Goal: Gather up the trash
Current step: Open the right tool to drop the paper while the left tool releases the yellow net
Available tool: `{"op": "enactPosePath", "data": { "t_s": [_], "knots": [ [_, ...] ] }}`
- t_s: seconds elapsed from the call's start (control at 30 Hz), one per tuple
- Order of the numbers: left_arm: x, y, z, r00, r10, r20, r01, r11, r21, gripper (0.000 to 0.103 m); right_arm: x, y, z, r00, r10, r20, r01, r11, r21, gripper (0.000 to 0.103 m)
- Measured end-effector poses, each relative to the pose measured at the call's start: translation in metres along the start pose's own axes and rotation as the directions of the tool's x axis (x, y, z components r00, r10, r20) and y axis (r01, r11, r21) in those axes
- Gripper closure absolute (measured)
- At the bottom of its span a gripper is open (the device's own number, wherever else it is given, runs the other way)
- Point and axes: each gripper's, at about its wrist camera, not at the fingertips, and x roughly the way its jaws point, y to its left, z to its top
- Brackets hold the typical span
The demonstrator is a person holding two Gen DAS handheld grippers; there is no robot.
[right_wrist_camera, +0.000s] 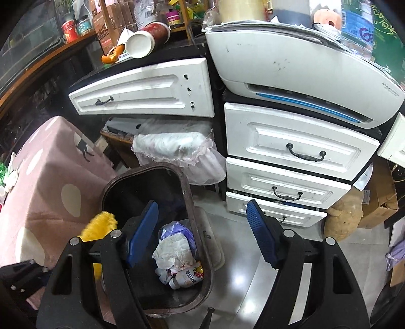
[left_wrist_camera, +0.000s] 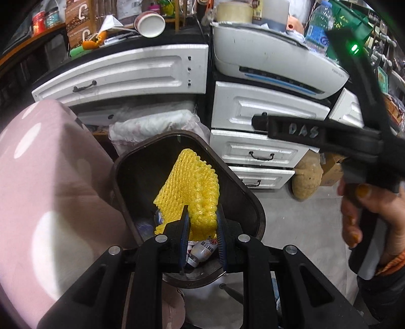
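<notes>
1. Already we have the left tongs (left_wrist_camera: 201, 227) clenched on a yellow foam net (left_wrist_camera: 191, 187), which is pinched between the blue pads and stands up out of them, directly over the mouth of the dark trash bin (left_wrist_camera: 121, 182).
2. Our right tongs (right_wrist_camera: 202, 227) are released, with nothing between the pads (right_wrist_camera: 262, 234), and hover over the near right edge of the same bin (right_wrist_camera: 192, 202).
3. As we judge it, the task is partly done: a crumpled white wrapper (right_wrist_camera: 172, 250), a small bottle with an orange-slice label (right_wrist_camera: 188, 275) and a bluish bag (right_wrist_camera: 174, 230) already lie at the bottom of the bin. The net itself is not yet in; letting it go comes next.
4. The net looks light and springy, an open mesh of bright yellow foam, folded over on itself into a rough wedge. We expect it to drop slowly and perhaps catch on the rim.
5. Beside the bin, a pink cloth with pale spots (left_wrist_camera: 50, 177) covers a table.
6. Farther back stand white drawers (right_wrist_camera: 298, 146) with dark handles, and above them a cluttered top with a tipped paper cup (left_wrist_camera: 150, 24). Whether more trash waits there we cannot tell.
</notes>
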Motion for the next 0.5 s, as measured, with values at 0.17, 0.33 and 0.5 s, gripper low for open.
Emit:
{"op": "enactPosePath", "data": {
  "t_s": [0.17, 0.33, 0.5],
  "knots": [
    [0.015, -0.006, 0.004, 1.0, 0.013, -0.024, -0.012, 1.0, 0.016, 0.083, -0.005, -0.005, 0.001, 1.0, -0.011, 0.021, 0.011, 1.0, 0.005, 0.031],
    [0.036, -0.008, 0.006, 0.998, 0.012, -0.069, -0.011, 1.0, 0.017, 0.083, -0.007, -0.01, 0.003, 1.0, -0.005, 0.023, 0.005, 1.0, 0.028, 0.031],
    [0.053, -0.007, 0.005, 0.995, 0.008, -0.099, -0.005, 1.0, 0.026, 0.08, -0.01, -0.009, 0.004, 1.0, 0.002, 0.027, -0.003, 1.0, 0.028, 0.031]
  ]
}}
